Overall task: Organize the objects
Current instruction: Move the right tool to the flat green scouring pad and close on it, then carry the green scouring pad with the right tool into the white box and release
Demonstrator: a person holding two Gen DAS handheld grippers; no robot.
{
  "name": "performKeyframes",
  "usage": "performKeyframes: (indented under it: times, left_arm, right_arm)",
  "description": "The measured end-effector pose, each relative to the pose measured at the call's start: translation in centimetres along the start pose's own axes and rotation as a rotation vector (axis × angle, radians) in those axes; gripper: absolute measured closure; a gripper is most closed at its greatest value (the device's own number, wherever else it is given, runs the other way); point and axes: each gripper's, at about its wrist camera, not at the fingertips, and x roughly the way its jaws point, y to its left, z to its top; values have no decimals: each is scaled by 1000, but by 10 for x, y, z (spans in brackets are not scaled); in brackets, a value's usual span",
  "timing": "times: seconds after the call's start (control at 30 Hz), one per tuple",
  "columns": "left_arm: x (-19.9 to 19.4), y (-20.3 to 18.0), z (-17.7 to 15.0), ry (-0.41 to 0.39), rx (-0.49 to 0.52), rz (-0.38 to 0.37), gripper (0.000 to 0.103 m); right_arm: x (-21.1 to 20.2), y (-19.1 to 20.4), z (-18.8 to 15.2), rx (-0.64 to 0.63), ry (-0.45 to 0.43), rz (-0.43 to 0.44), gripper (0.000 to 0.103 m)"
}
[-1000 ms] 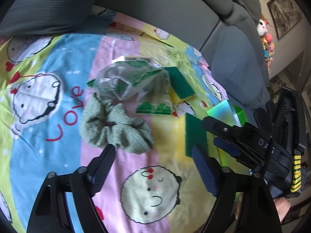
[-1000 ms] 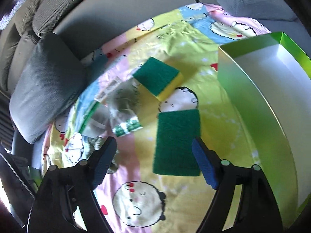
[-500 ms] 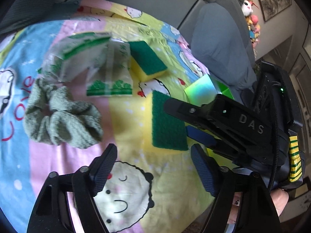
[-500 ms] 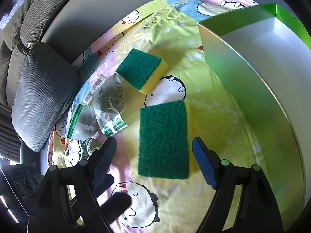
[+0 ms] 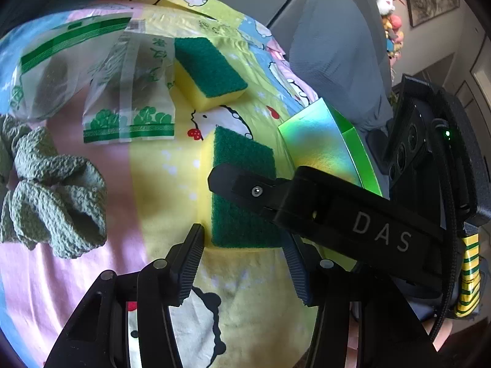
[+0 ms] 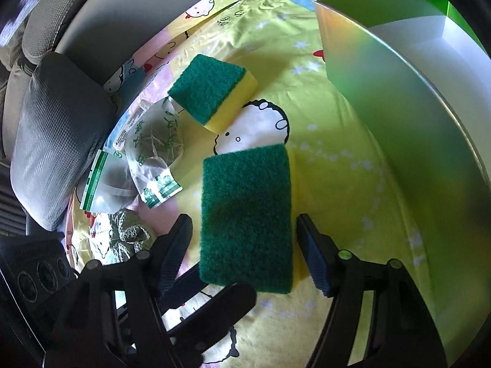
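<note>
Two green-topped yellow sponges lie on a cartoon-print sheet. The near sponge (image 6: pixel 245 214) (image 5: pixel 239 184) lies flat between the fingers of my open right gripper (image 6: pixel 242 245), which straddles its near half without touching. The far sponge (image 6: pixel 211 92) (image 5: pixel 208 70) lies beyond it. My left gripper (image 5: pixel 245 254) is open, close behind the near sponge, with the right gripper's body (image 5: pixel 353 214) crossing in front of it. A shiny green open box (image 6: pixel 414 122) (image 5: pixel 322 147) stands to the right.
Two clear plastic bags with green print (image 5: pixel 129 92) (image 6: pixel 153 159) and a sage-green scrunchie (image 5: pixel 52 208) (image 6: pixel 129 239) lie to the left. A grey cushion (image 6: pixel 52 141) and the sofa backrest (image 6: pixel 138 9) bound the far side. Plush toys (image 5: pixel 389 15) hang at the right.
Both grippers have moved forward and closed in on the near sponge. The left view has swung right, from the scrunchie to the sponge; the right gripper's fingers now flank it.
</note>
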Motion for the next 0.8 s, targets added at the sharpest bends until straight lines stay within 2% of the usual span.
performKeyframes:
  times: [0.13,0.33,0.53,0.8]
  left_arm:
    - [-3,-6,-2,-8,24,12,50]
    - [-20,-22,-4,-76,80,15,50]
    - [-54,-43,-11,-174,154,-11,50]
    - [-86,-94,-24,-304,296,-24,50]
  right_arm:
    - [0,0,0,-9,-4,-16,42]
    - [-14,4,-3,-17,-45,29,43]
    - [-49,15,-10,-49,-133,84,43]
    - [-106,18,-24,-98,-304,194,43]
